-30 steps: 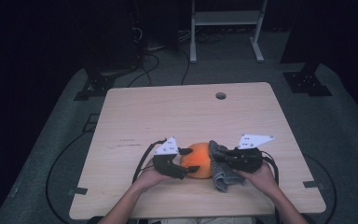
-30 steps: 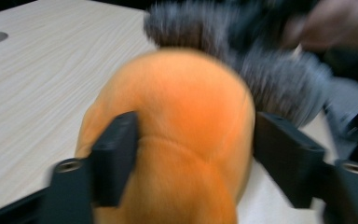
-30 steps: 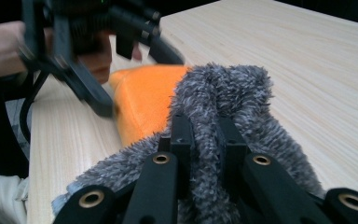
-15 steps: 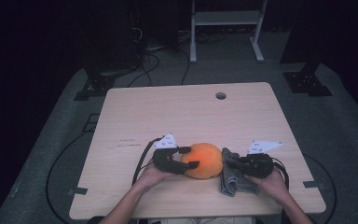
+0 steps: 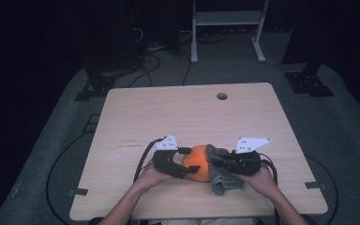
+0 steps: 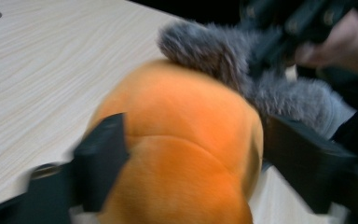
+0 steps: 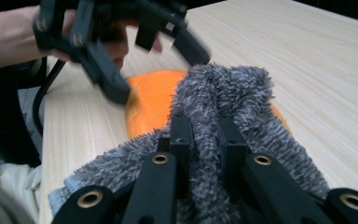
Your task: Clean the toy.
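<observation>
Orange plush ball (image 5: 198, 162) bracketed between left gripper (image 6: 191, 154) jaws, just opened wide (pads barely touching), grey cloth (image 7: 223, 100) pinched tight in right gripper (image 7: 205, 135), draped against it; may roll away mid-wipe.

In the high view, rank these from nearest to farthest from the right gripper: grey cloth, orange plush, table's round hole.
1. grey cloth, pinched in the right gripper.
2. orange plush, just left of it, between the left gripper's jaws.
3. round hole, at the table's far edge.
</observation>
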Demonstrator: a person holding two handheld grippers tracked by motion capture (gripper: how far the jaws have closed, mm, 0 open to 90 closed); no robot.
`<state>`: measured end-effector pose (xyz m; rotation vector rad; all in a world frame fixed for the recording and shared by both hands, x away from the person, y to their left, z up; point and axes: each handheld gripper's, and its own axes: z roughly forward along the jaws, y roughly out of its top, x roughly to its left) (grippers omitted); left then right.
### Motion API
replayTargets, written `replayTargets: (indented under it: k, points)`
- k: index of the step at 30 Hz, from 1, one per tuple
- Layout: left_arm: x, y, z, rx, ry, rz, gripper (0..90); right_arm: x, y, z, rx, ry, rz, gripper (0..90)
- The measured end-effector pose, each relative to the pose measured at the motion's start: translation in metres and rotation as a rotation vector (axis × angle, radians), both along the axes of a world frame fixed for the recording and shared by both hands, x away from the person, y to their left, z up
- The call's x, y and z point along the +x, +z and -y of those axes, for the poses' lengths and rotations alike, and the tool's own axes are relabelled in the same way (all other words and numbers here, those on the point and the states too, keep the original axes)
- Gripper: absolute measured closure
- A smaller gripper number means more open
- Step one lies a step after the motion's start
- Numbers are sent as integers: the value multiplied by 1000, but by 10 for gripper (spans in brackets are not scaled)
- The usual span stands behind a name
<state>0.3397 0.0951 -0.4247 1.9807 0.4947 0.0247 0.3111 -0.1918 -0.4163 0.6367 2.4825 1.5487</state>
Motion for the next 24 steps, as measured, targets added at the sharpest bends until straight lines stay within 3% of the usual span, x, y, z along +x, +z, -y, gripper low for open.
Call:
replayTargets:
  k: [2, 3, 4, 5, 6, 8, 10, 13, 15, 18, 20, 21, 24]
  points:
    - [2, -1, 0, 14, 12, -13, 70, -2, -2, 2, 2, 6, -15, 793]
    - [8, -8, 4, 27, 3, -86, 42, -5, -5, 6, 7, 7, -28, 792]
    - [10, -12, 7, 37, -22, -132, 36, -6, -6, 7, 7, 9, -27, 791]
    - [9, -16, 11, 52, -32, -143, 34, -8, -6, 8, 3, 8, -22, 790]
    - [6, -17, 13, 64, -37, -120, 47, -10, -6, 9, -1, 5, -11, 789]
    - [2, -12, 13, 85, -53, -57, 240, -11, -5, 9, -7, 3, -10, 790]
    - [-1, -8, 11, 68, -48, 2, 363, -13, -2, 11, 2, 0, -3, 791]
    - [-3, 2, 11, 30, -8, 151, 397, -17, 10, 7, 7, -30, 82, 791]
    - [-1, 5, 12, 15, 18, 206, 394, -13, 16, 1, 19, -53, 122, 791]
    - [5, 1, 7, 35, 33, 205, 385, -1, 17, -5, 39, -71, 114, 792]
    - [8, -7, 4, 82, 31, 198, 379, 4, 11, -10, 8, -69, 104, 793]
    - [10, -10, 2, 93, 22, 179, 370, 6, 4, -14, -25, -71, 87, 794]
    - [13, -14, -3, 104, 39, 128, 337, 10, -8, -10, -48, -77, 60, 795]
